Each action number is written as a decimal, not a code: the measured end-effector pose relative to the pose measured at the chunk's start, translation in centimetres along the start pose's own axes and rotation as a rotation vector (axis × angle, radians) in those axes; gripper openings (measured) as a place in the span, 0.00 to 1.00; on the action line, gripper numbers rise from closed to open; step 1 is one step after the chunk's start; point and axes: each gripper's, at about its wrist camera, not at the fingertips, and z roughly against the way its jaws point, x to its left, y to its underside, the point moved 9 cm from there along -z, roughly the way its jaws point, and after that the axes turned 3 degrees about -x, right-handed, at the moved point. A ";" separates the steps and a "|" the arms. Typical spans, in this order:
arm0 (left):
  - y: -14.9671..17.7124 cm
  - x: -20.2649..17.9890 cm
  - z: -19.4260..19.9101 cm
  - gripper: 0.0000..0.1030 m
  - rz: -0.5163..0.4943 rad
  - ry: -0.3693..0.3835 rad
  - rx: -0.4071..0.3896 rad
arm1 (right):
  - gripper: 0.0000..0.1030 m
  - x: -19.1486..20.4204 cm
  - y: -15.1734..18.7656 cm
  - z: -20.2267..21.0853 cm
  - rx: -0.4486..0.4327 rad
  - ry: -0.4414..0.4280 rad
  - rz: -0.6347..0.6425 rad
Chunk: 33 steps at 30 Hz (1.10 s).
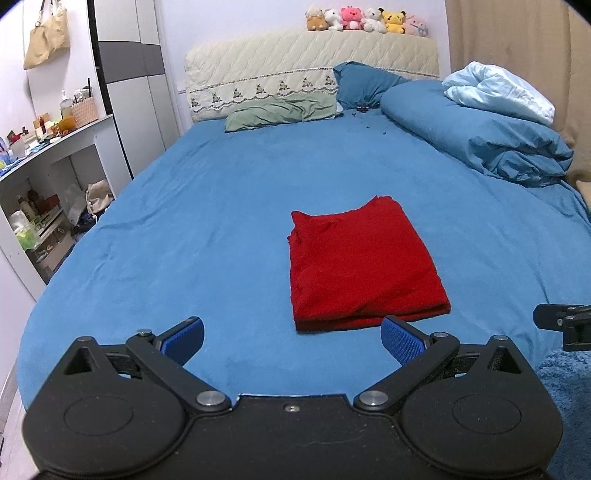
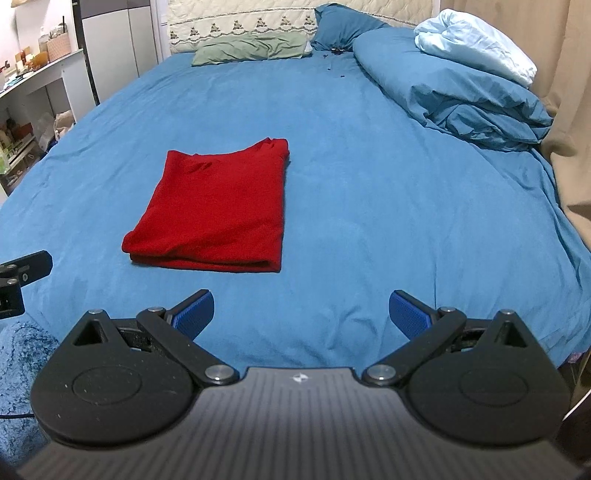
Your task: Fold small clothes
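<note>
Holding both grippers above the near edge of the bed (image 1: pixel 229 192), we see a red garment (image 1: pixel 364 266) lying folded into a neat rectangle on the blue sheet. It rests flat, its doubled edge toward us and the neckline at the far end.

Our left gripper (image 1: pixel 291 338) has its jaws spread wide and empty; the right blue pad (image 1: pixel 402 341) sits just beside the garment's near edge, whether touching we cannot tell. The left pad (image 1: pixel 184 338) is over bare sheet.

Our right gripper (image 2: pixel 301 312) is likewise wide open and holds nothing. From its view the garment (image 2: pixel 218 210) lies ahead and to the left, apart from both pads, with clear sheet between.

Each camera catches a black piece of the other gripper at its frame edge.

Farther up the bed we see a green pillow (image 1: pixel 284 110) and a blue pillow (image 1: pixel 365 83) against the quilted headboard (image 1: pixel 310 55), and a rolled blue duvet (image 1: pixel 491 140) on the right with a pale blue cloth (image 1: pixel 498 92) on top. Plush toys (image 1: pixel 365 19) line the headboard. Shelves (image 1: pixel 55 155) stand to the left of the bed.
</note>
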 end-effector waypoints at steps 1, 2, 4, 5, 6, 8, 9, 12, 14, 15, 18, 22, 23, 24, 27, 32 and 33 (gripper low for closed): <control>0.0 0.0 0.0 1.00 -0.001 0.000 -0.002 | 1.00 0.0 0.0 0.1 0.000 0.000 -0.003; -0.1 0.0 0.1 1.00 -0.001 0.000 -0.003 | 1.00 0.0 0.0 0.2 -0.001 0.000 -0.006; -0.1 0.1 0.2 1.00 0.000 -0.001 -0.005 | 1.00 0.1 0.0 0.3 -0.003 0.001 -0.006; -0.1 0.2 0.2 1.00 0.001 0.000 -0.006 | 1.00 0.1 -0.1 0.4 -0.005 0.002 -0.005; -0.1 0.2 0.2 1.00 0.003 0.000 -0.007 | 1.00 0.1 -0.1 0.4 -0.006 0.003 -0.003; -0.2 0.3 0.2 1.00 0.007 -0.001 -0.008 | 1.00 0.1 -0.2 0.5 -0.007 0.002 -0.002; -0.2 0.4 0.2 1.00 0.007 -0.001 -0.009 | 1.00 0.1 -0.2 0.5 -0.007 0.002 -0.003; -0.2 0.5 0.3 1.00 0.009 -0.004 -0.012 | 1.00 0.2 -0.1 0.5 -0.007 0.003 -0.002; -0.2 0.5 0.3 1.00 0.010 -0.005 -0.013 | 1.00 0.2 -0.1 0.5 -0.007 0.002 -0.002; -0.2 0.6 0.3 1.00 0.010 -0.007 -0.014 | 1.00 0.2 -0.1 0.5 -0.007 0.002 -0.002; -0.2 0.7 0.4 1.00 0.011 -0.005 -0.016 | 1.00 0.3 -0.2 0.5 -0.007 0.003 -0.001; -0.2 0.7 0.4 1.00 0.010 -0.007 -0.020 | 1.00 0.4 -0.3 0.7 -0.009 0.004 -0.001; -0.2 0.6 0.4 1.00 0.010 -0.009 -0.021 | 1.00 0.4 -0.3 0.7 -0.010 0.004 -0.001; -0.2 0.6 0.4 1.00 0.009 -0.008 -0.020 | 1.00 0.4 -0.3 0.7 -0.010 0.005 0.000; -0.2 0.6 0.5 1.00 0.012 -0.007 -0.020 | 1.00 0.4 -0.3 0.8 -0.011 0.003 0.001; -0.2 0.7 0.4 1.00 0.013 -0.006 -0.019 | 1.00 0.5 -0.3 0.8 -0.010 0.005 0.000; -0.2 0.8 0.5 1.00 0.013 -0.006 -0.019 | 1.00 0.5 -0.3 0.8 -0.009 0.004 0.002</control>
